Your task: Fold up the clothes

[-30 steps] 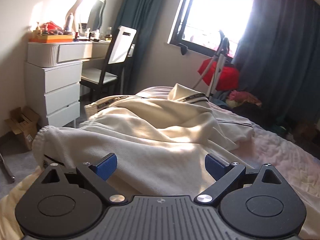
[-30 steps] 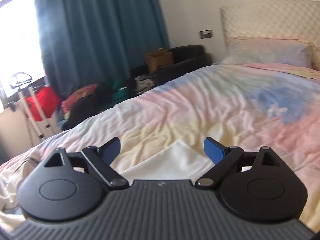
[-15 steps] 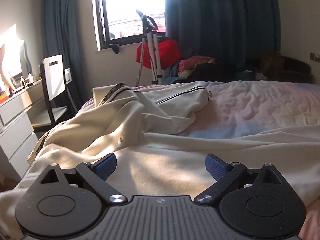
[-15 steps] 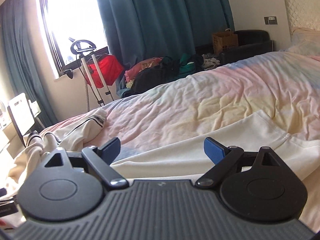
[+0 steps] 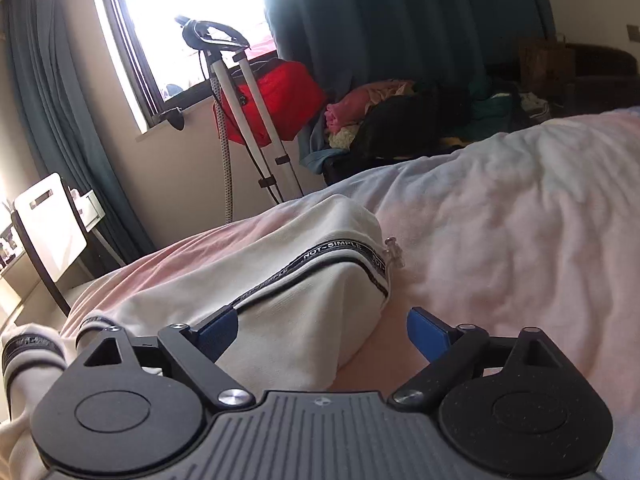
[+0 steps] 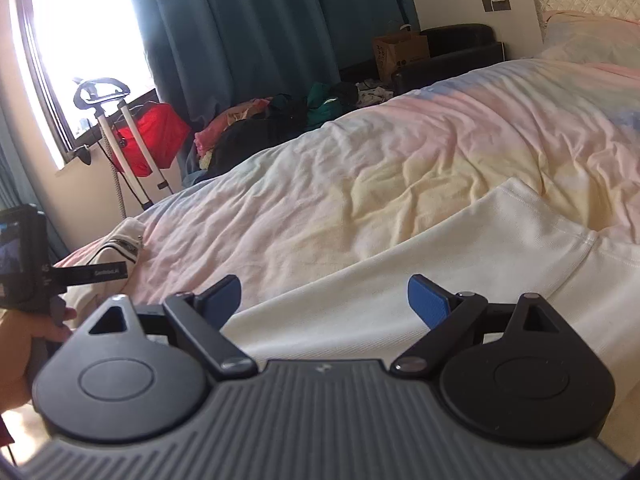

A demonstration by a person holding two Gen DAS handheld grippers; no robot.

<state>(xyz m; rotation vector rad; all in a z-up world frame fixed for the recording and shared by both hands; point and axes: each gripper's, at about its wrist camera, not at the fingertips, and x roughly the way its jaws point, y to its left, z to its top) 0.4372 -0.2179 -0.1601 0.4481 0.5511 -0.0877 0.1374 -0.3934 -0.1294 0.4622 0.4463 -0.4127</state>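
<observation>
A cream zip-up garment [image 5: 280, 292] with black lettered zipper tape lies crumpled on the pastel bed [image 5: 500, 232]. My left gripper [image 5: 322, 330] is open, just above its bunched end with the zipper pull. In the right wrist view, a flat cream part of the garment [image 6: 400, 264] spreads across the bed under my right gripper [image 6: 324, 298], which is open and empty. The bunched end [image 6: 120, 240] shows at far left, beside the left hand-held unit [image 6: 24, 260].
A garment steamer stand [image 5: 240, 120] with a red bag [image 5: 280, 96] stands by the window. A pile of clothes [image 5: 400, 116] lies on the floor past the bed. A chair [image 5: 44, 228] stands at left. A pillow [image 6: 592, 36] and headboard are at far right.
Both views have swung right, away from the dresser. The left gripper has moved closer to the garment's zippered end. Both grippers stayed open.
</observation>
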